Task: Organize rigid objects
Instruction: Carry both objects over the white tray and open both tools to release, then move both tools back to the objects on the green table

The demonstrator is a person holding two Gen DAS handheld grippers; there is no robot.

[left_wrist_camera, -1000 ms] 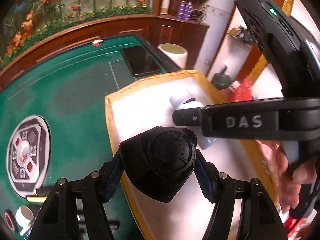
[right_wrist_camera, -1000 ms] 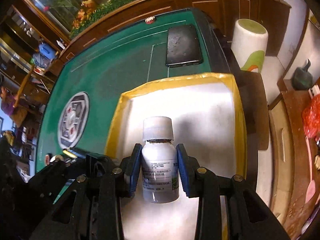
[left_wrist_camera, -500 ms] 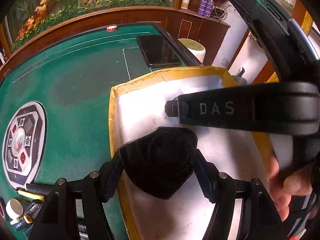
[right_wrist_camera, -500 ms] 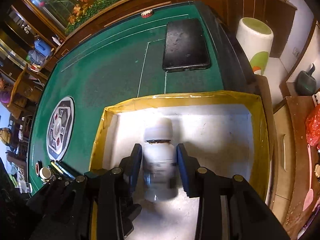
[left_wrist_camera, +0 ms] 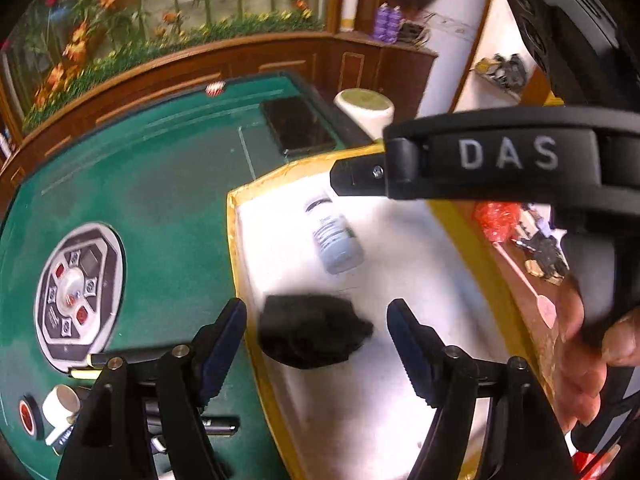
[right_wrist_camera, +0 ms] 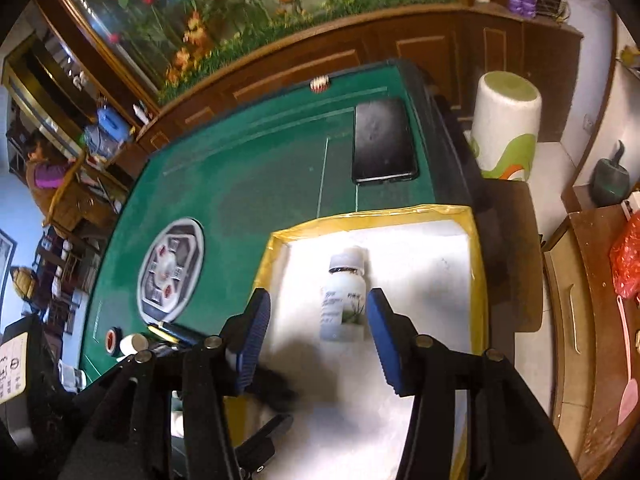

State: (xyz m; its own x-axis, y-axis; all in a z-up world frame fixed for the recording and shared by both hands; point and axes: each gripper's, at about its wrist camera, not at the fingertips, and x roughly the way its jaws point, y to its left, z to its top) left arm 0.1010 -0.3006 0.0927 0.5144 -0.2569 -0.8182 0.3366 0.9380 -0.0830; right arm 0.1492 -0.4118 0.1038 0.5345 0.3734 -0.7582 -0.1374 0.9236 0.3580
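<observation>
Two things lie in the tray (right_wrist_camera: 476,264), a white-floored box with yellow-taped walls on the green desk (right_wrist_camera: 256,184). One is a white bottle (right_wrist_camera: 344,300) with a white cap, on its side, cap pointing away from the right hand-held gripper (right_wrist_camera: 316,340). It lies just ahead of that gripper's blue pads, free of both; those jaws have just been opening and stand apart, nothing pressed between them. The other is a black part (left_wrist_camera: 312,336), blurred, resting on the tray floor near its left wall. It sits between the fingers of the left hand-held gripper (left_wrist_camera: 316,344), whose jaws have also just been opening and now stand wide, clear of the part on both sides.

From the left wrist view the bottle (left_wrist_camera: 334,236) lies beyond the black part, deeper in the tray, with the right hand-held gripper's black body above it and a hand (left_wrist_camera: 588,356) at the right edge.

Beyond the tray a dark phone (right_wrist_camera: 382,140) lies flat on the desk. Left of the tray is a round control panel (right_wrist_camera: 170,266) set in the felt.
</observation>
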